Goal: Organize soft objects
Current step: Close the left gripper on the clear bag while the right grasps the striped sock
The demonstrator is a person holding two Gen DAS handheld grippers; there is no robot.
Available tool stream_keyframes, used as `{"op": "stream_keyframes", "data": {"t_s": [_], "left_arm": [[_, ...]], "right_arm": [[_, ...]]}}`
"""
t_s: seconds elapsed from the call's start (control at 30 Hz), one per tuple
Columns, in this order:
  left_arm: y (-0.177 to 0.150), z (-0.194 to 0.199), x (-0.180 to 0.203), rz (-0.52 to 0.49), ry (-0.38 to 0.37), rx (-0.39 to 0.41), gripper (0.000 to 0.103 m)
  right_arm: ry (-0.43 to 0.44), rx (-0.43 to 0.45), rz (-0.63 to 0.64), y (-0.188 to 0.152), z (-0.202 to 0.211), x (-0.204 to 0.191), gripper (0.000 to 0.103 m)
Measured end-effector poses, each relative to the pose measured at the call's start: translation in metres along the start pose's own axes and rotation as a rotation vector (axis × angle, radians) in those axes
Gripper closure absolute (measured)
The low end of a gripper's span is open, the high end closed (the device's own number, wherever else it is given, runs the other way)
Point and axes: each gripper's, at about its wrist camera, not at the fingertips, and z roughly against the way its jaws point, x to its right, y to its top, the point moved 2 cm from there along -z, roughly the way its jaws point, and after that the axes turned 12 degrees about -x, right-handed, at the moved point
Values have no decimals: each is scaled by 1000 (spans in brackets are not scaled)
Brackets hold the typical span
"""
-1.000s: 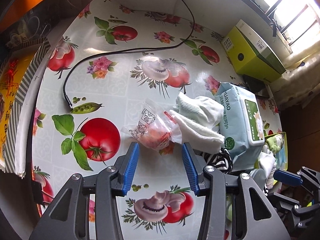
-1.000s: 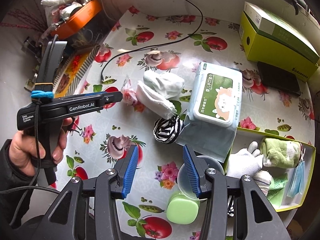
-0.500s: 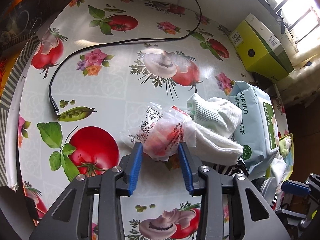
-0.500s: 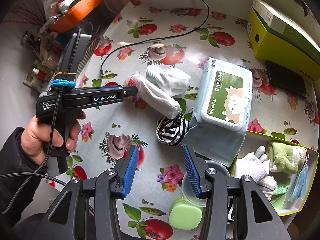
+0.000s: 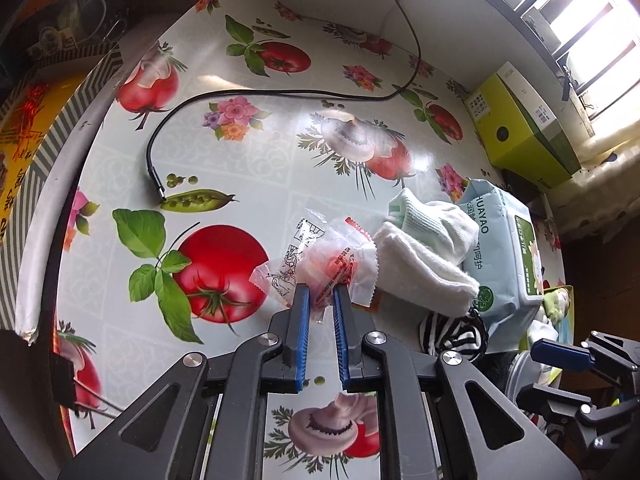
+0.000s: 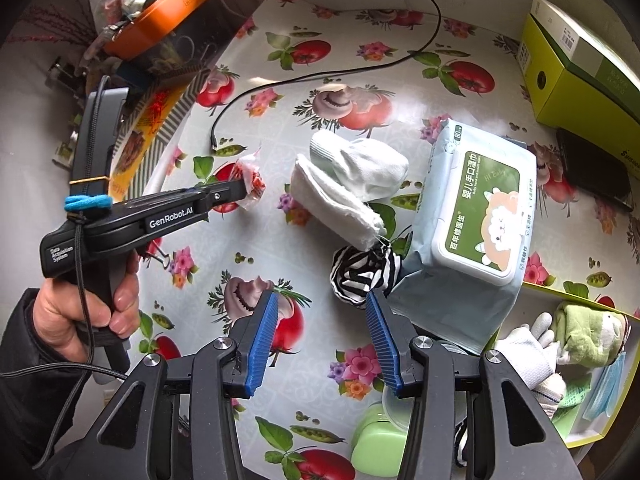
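Note:
My left gripper [image 5: 320, 294] is shut on a crinkly clear plastic packet with red print [image 5: 324, 260], seen too in the right wrist view [image 6: 250, 178] at the left gripper's tip [image 6: 240, 190]. Beside the packet lie two white socks [image 5: 426, 248] [image 6: 348, 184] and a black-and-white striped sock ball [image 6: 362, 270]. My right gripper [image 6: 320, 316] is open and empty, hovering just short of the striped ball. A pale blue wet-wipes pack [image 6: 476, 216] lies to the right of the socks.
A yellow-green tray [image 6: 576, 428] at lower right holds a white glove, a green plush and face masks. A green box [image 6: 580, 64] and a black phone stand at the back right. A black cable [image 5: 280, 94] crosses the table. A green lidded container [image 6: 378, 444] sits near me.
My left gripper moved forward onto the plastic packet and closed its jaws on it. The right gripper stayed open and shifted only slightly.

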Motion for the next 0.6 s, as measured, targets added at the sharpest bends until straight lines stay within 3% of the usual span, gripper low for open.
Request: {"op": "stream_keyframes", "data": {"t_s": [0.1, 0.4, 0.6], "left_arm": [[-8, 6, -3, 13, -4, -3, 91], [-14, 14, 0, -5, -26, 21, 91], [-19, 14, -4, 2, -42, 16, 91]], "right_arm": [[56, -31, -50, 0, -13, 3, 57], [-24, -108, -129, 4, -41, 17, 57], [-34, -106, -188, 14, -52, 25, 57]]}}
